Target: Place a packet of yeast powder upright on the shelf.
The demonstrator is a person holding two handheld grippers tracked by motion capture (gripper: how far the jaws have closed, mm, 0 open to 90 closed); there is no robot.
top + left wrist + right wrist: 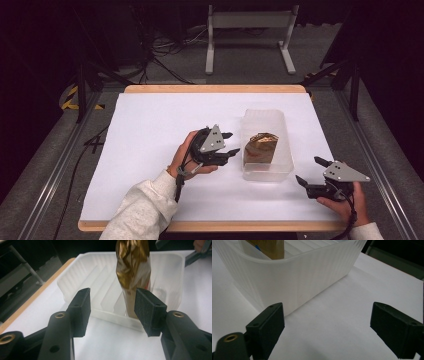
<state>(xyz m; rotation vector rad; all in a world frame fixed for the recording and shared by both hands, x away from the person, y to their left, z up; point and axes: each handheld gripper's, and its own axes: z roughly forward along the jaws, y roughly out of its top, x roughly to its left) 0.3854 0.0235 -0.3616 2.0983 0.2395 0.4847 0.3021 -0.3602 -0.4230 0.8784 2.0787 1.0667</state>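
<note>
A clear ribbed plastic bin (287,150) stands right of centre on the white sheet. A shiny gold-brown pouch (261,146) stands upright inside it, toward its near end. My left gripper (234,142) sits just left of the bin and points at its side. In the left gripper view its jaws (112,307) are open with nothing between them, and the bin (100,272) and the pouch (133,270) lie just beyond. My right gripper (307,169) rests open near the bin's front right corner. In the right gripper view the open gripper (327,322) is over bare sheet, with the bin's wall (294,277) ahead on its left.
The white sheet (160,125) covers a wooden table (215,88) with its edge showing at the far and near sides. A white metal stand (250,22) and cables (165,50) are on the floor beyond. Dark rails (80,85) flank the table.
</note>
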